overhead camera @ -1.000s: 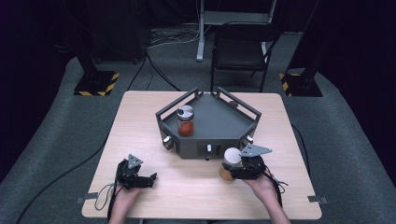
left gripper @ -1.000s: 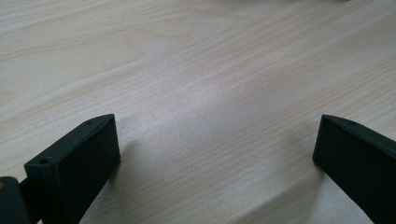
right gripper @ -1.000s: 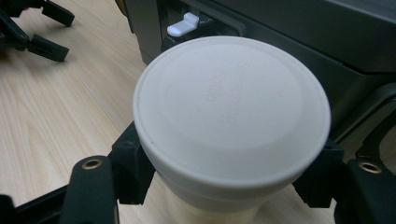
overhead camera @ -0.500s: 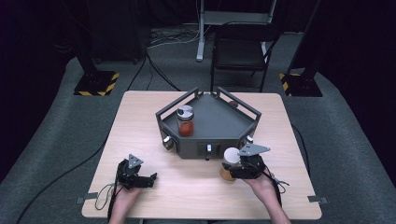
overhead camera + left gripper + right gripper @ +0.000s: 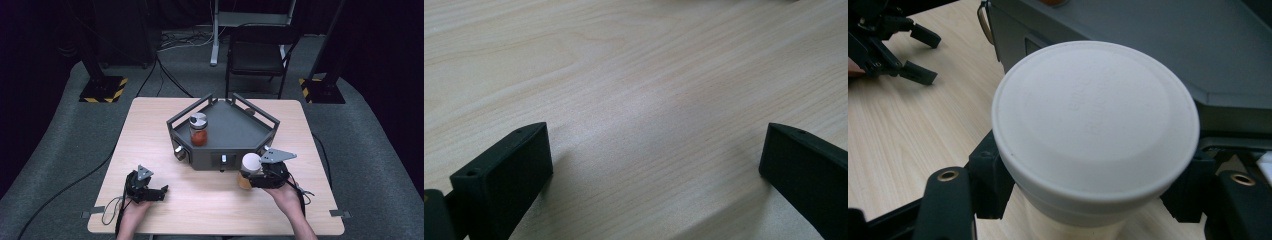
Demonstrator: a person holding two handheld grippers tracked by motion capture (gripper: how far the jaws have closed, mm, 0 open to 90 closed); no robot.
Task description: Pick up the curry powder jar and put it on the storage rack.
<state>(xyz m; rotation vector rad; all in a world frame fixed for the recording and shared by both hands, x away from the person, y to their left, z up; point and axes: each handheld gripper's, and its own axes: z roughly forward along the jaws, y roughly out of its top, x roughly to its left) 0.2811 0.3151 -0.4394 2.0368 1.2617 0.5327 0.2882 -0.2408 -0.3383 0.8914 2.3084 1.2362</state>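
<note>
Hiding: jar (image 5: 1095,135) body below its white lid, cut off between right gripper (image 5: 257,176) jaws
Room: dark, grey carpet, chair (image 5: 260,52) behind
Table (image 5: 150,130): pale wood, grey tray (image 5: 235,135) mid-table
Right gripper: clamped on jar, beside tray front
Left gripper (image 5: 150,192): jaws wide apart, empty

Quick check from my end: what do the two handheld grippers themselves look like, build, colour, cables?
Both are black two-jaw tools. The left gripper has blocky matte jaws with small screw holes, a grey three-cornered plate on top and a dark cable trailing behind. The right gripper carries a larger grey plate, brass-ringed screw holes near its jaws, and its own cable.
</note>
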